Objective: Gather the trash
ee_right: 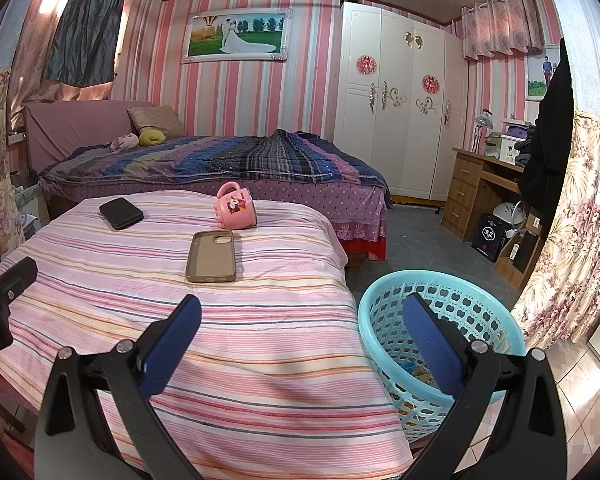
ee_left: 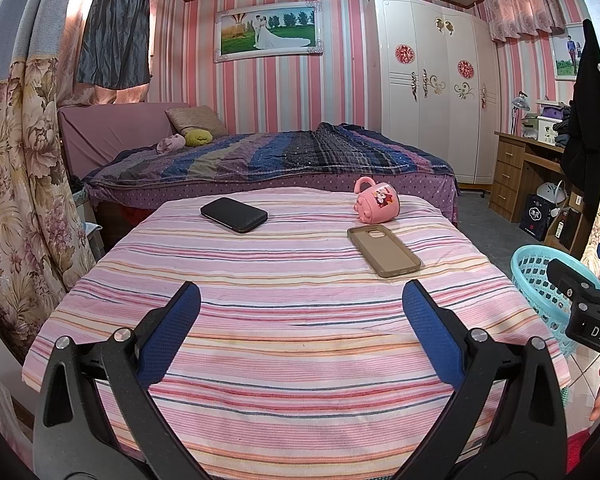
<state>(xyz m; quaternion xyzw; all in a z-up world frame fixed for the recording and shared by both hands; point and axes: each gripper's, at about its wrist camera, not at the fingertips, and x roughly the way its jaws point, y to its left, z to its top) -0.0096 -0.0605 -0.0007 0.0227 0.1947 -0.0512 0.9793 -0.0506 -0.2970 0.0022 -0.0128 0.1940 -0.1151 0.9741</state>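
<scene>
Basket (ee_right: 440, 292) beside striped table (ee_right: 220, 340), scraps inside; both grippers' jaws wide.

The near half of the striped table (ee_left: 292, 320) lay bare under both wide-open grippers — room to pass. Farther back stood three obstacles, well apart: a black phone (ee_left: 233, 214) at the left, a tan phone case (ee_left: 383, 251) right of centre, and a pink mug (ee_left: 377, 199) on its side behind the case. The blue basket (ee_right: 440, 300) sat just beside the table's right edge — its mouth open from above.
</scene>
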